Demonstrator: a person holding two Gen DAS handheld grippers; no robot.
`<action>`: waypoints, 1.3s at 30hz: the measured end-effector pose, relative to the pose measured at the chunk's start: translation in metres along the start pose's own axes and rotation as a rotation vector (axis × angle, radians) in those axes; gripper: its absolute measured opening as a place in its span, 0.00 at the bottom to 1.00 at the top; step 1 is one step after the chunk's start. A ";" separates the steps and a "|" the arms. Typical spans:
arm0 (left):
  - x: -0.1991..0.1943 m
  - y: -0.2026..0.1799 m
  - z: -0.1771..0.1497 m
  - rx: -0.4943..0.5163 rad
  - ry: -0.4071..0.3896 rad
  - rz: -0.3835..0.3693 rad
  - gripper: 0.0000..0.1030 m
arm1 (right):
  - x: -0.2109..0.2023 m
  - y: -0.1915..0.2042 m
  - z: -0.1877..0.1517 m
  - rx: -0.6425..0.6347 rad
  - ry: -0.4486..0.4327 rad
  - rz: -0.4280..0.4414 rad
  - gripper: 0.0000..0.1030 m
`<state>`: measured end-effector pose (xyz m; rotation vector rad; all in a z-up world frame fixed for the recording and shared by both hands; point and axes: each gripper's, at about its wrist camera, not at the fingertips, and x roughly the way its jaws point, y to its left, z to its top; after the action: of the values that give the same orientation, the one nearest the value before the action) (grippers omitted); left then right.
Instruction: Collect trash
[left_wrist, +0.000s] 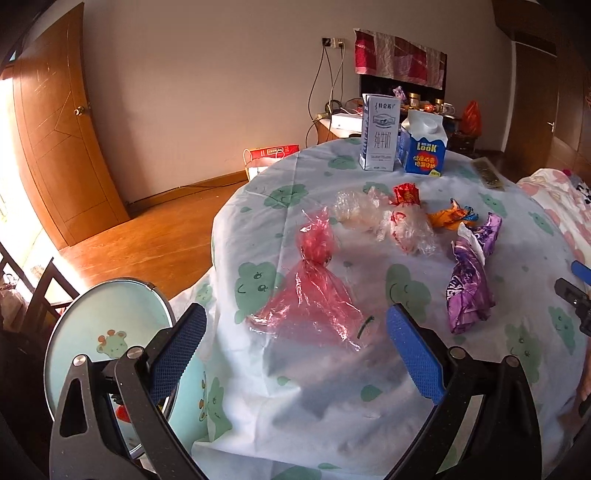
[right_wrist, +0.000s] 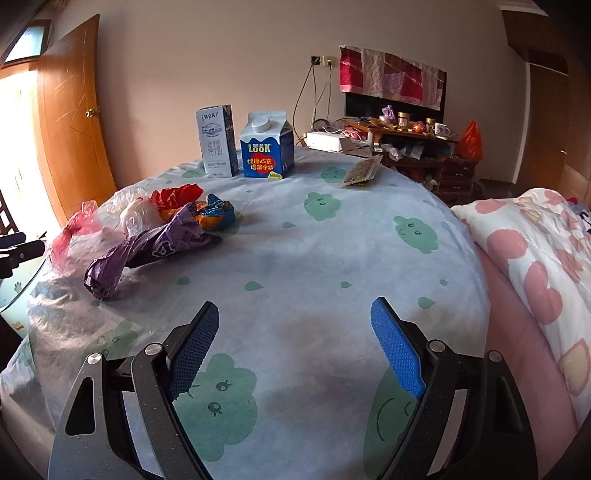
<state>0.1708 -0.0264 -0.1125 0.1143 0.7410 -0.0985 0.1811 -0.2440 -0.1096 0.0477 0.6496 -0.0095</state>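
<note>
Tablecloth (left_wrist: 332, 387): red wrapper (left_wrist: 314, 295) just beyond jaws

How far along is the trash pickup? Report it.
Nothing looks collected yet. The red plastic bag, purple wrapper, clear bags, orange wrapper and both cartons, white and blue, all lie or stand on the table. Nothing is in hand: the left gripper has open, empty jaws facing the red bag; the right gripper is open over bare cloth. Everything remains.
</note>
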 end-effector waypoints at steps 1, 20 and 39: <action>0.006 0.000 0.000 0.001 0.006 0.005 0.91 | 0.000 0.000 0.000 0.000 0.000 0.001 0.81; -0.022 0.025 -0.006 0.019 -0.049 -0.111 0.04 | 0.008 0.048 0.041 -0.110 -0.026 0.040 0.80; -0.050 0.089 -0.039 -0.065 -0.040 -0.075 0.04 | 0.086 0.104 0.070 -0.175 0.261 0.184 0.37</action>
<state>0.1197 0.0692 -0.1010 0.0229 0.7081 -0.1476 0.2946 -0.1429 -0.1021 -0.0615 0.9028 0.2345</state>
